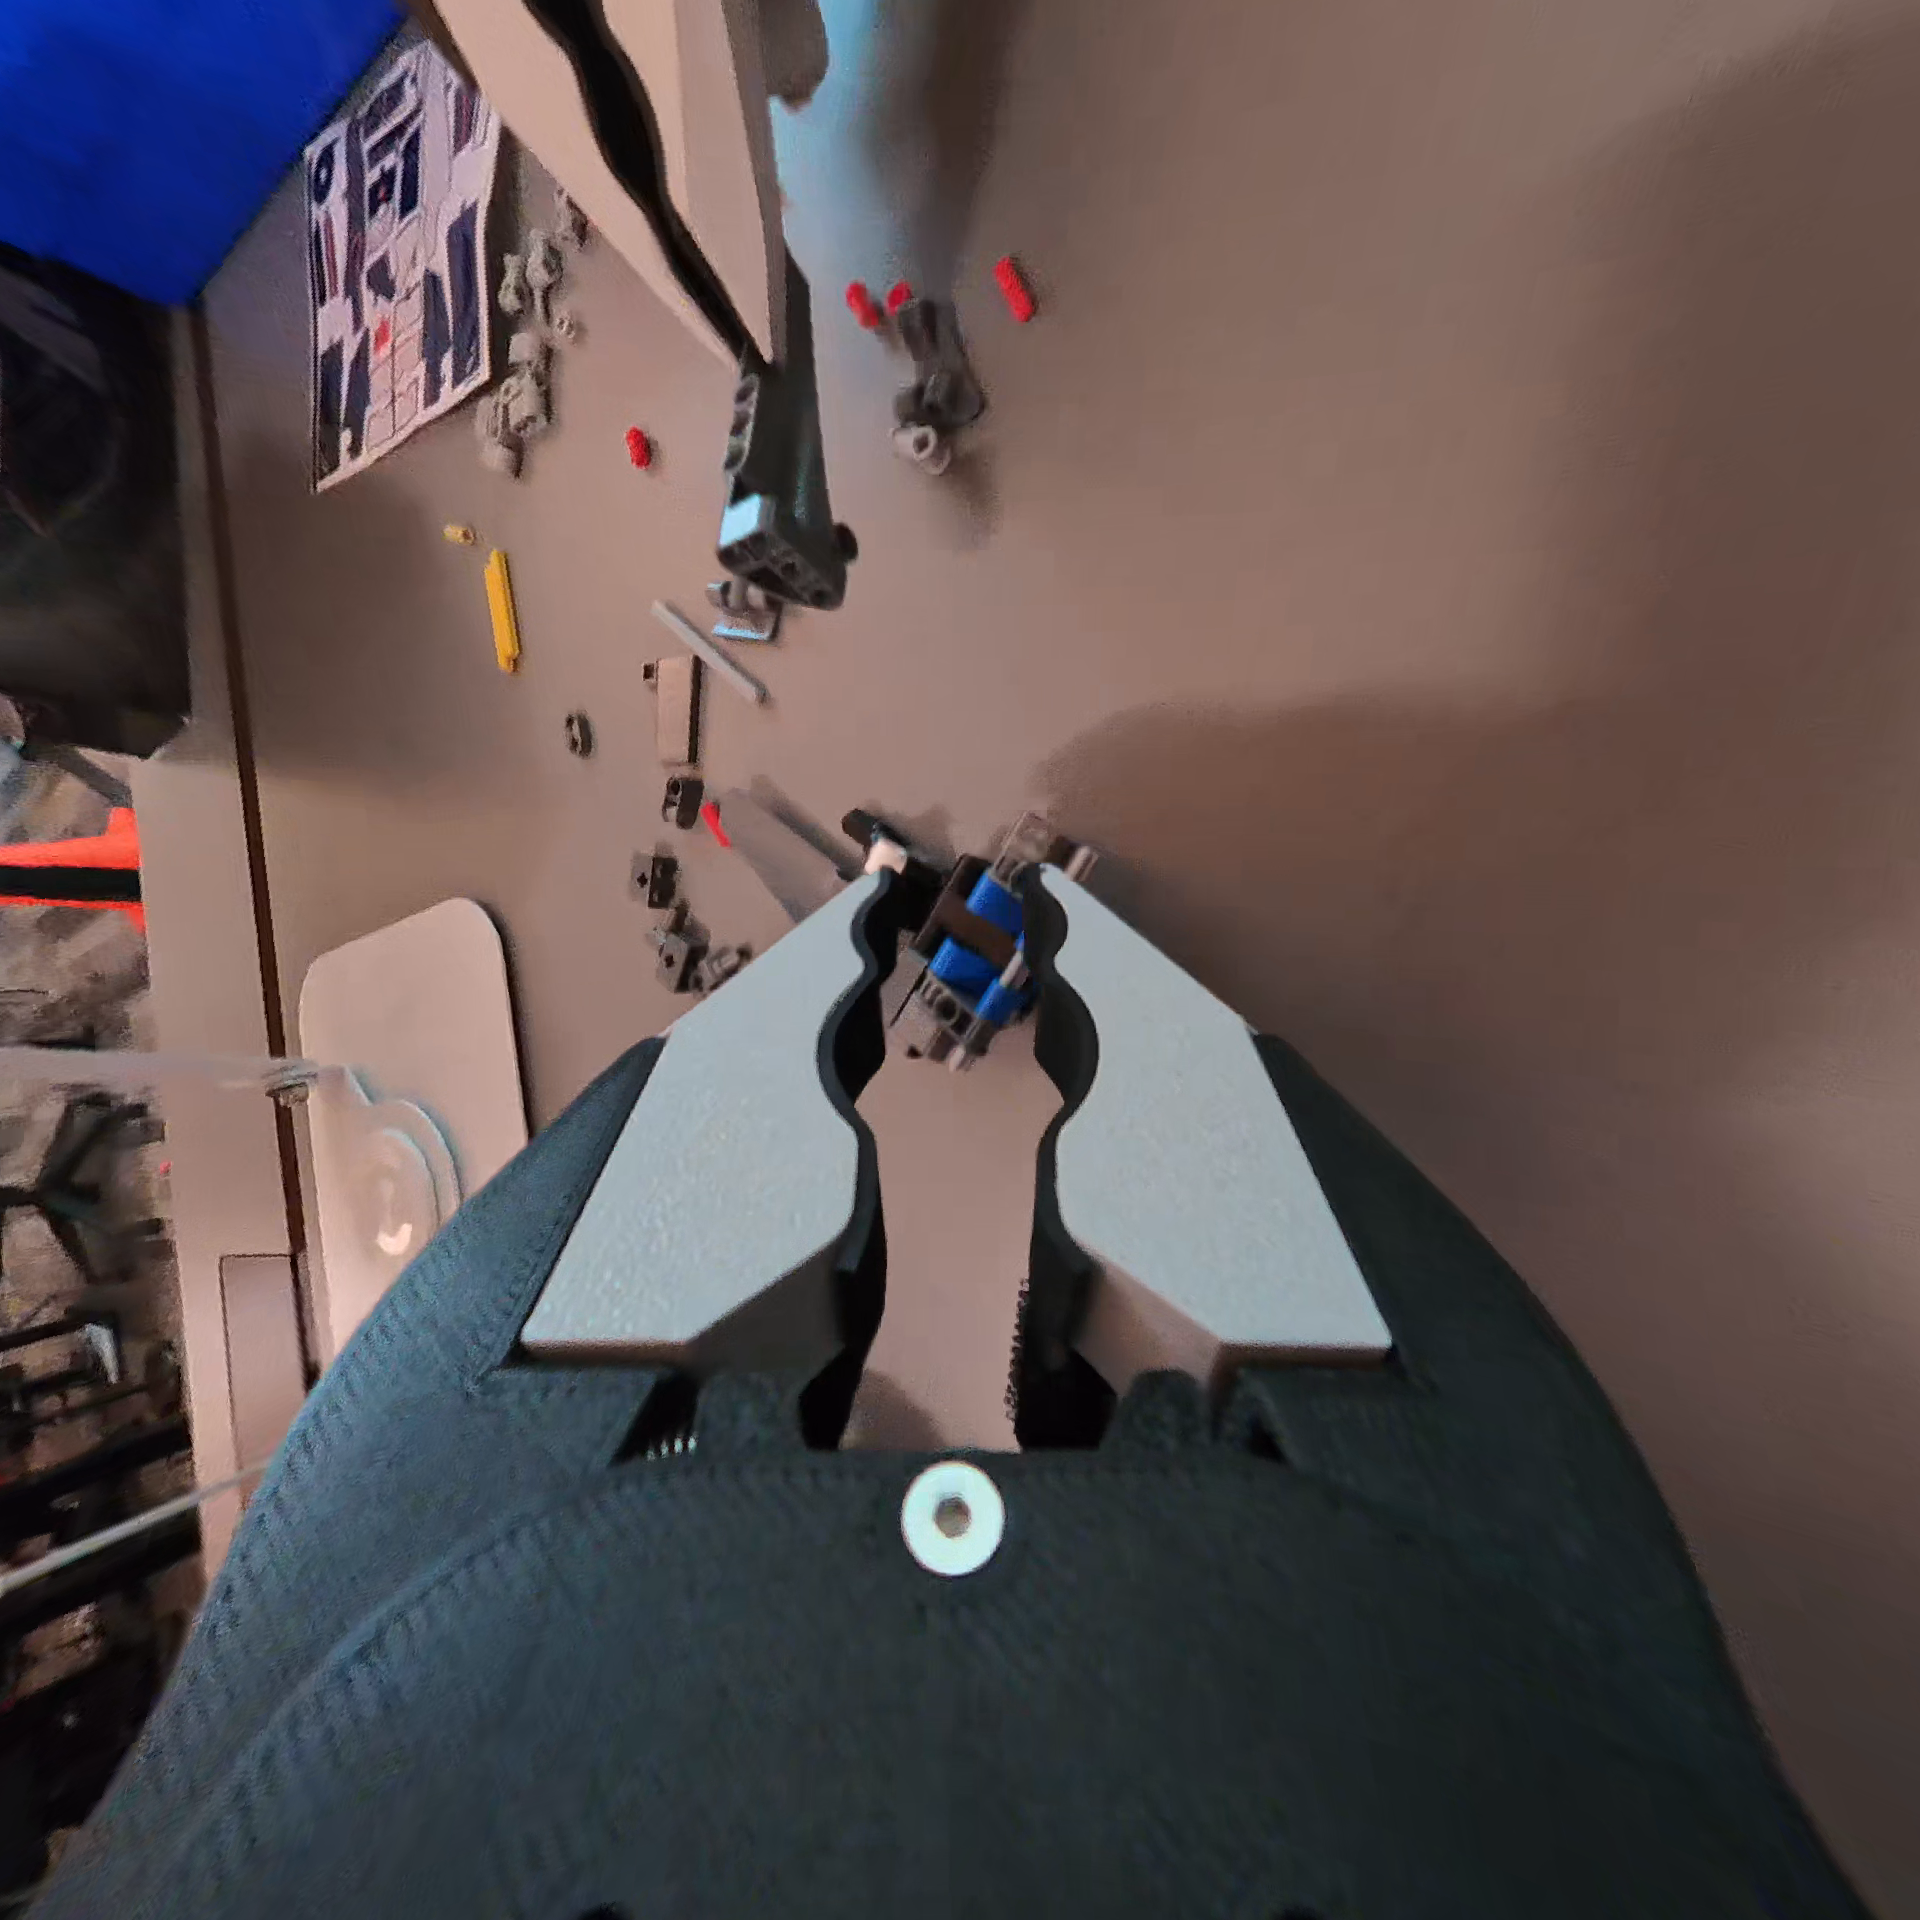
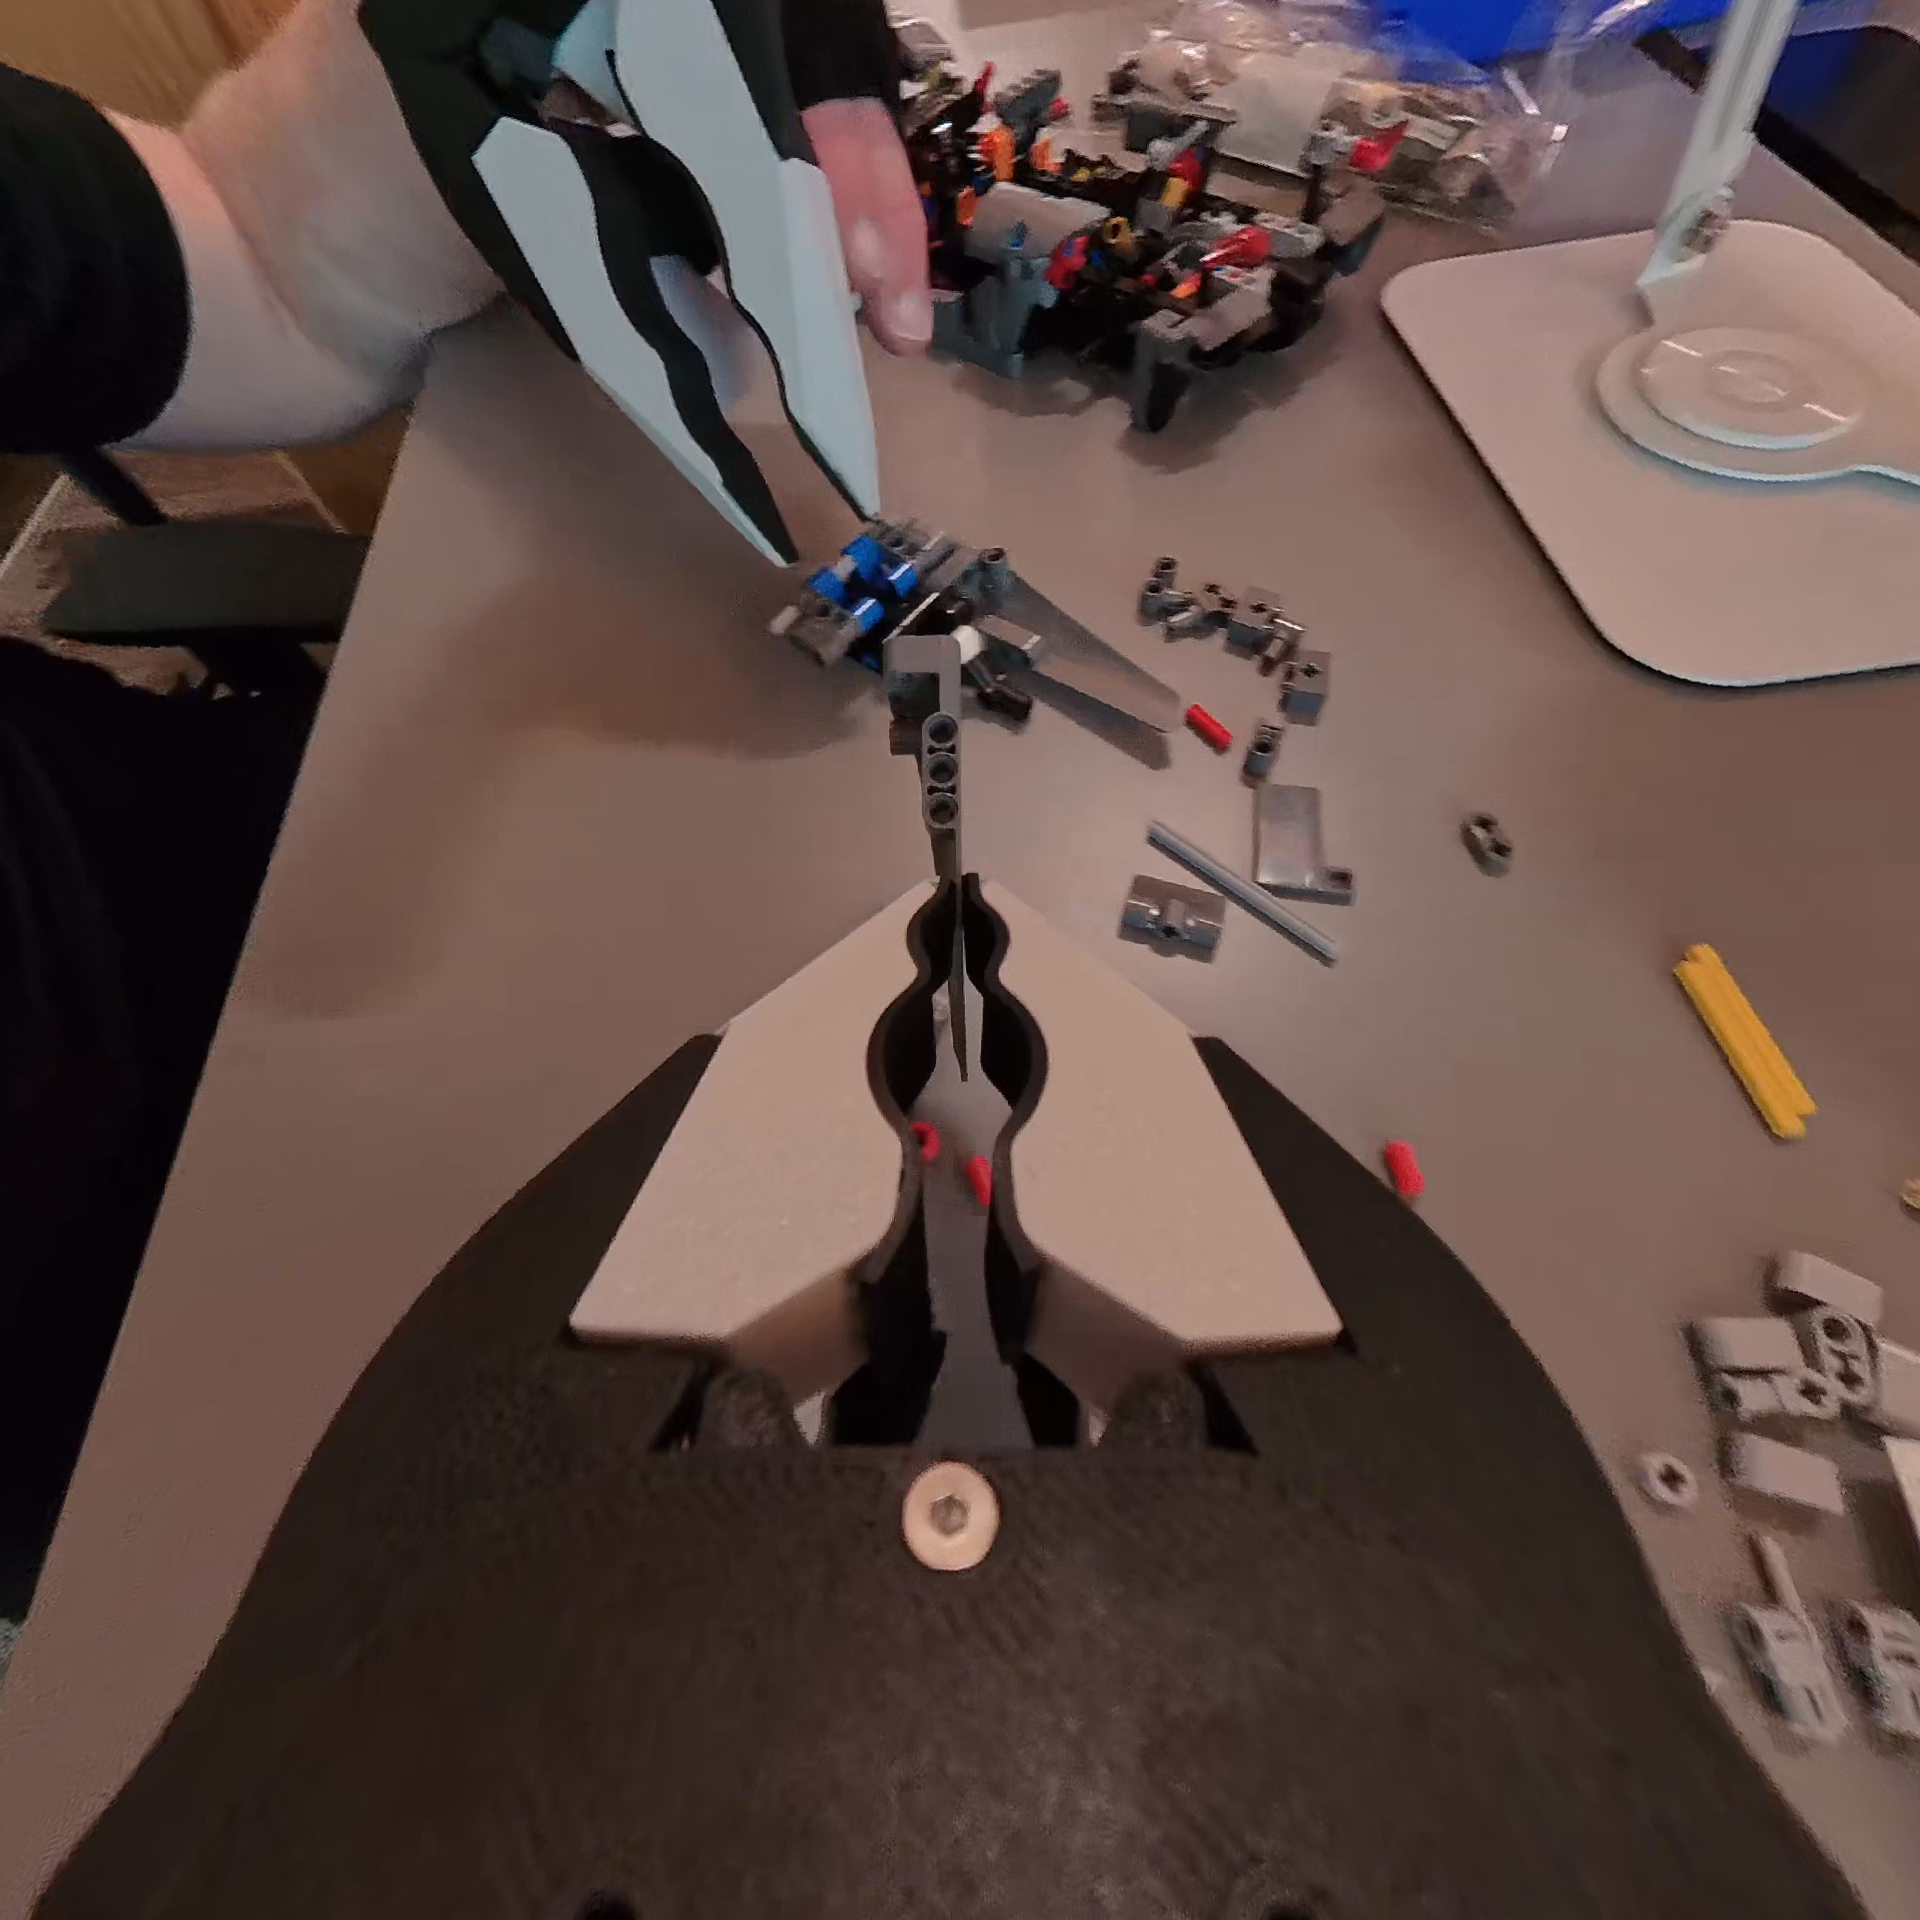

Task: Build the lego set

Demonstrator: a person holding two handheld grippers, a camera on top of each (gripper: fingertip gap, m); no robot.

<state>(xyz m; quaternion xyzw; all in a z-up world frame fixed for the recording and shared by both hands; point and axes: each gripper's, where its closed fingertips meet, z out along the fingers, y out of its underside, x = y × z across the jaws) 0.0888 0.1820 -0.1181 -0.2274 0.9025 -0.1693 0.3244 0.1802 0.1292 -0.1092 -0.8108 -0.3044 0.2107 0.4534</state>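
Right now the left gripper has its two fingers a little way apart, with a small lego build between the tips. The build is made of blue round bits, dark gray beams and a long flat gray wing that sticks out to one side. It sits on the brown table. In the right wrist view, the same build lies just under the tips of the left gripper, and a hand holds that gripper from above.

The right gripper is squeezed nearly closed on a thin dark gray piece. This piece is long and flat, with three round holes in a row near its far end. Its tip is very near the small build, but I cannot tell if they touch.

Loose bits lie around: red pins, a yellow bar, a thin gray rod and gray blocks. A bigger, colorful lego model stands farther back. A sticker sheet lies on the table too.
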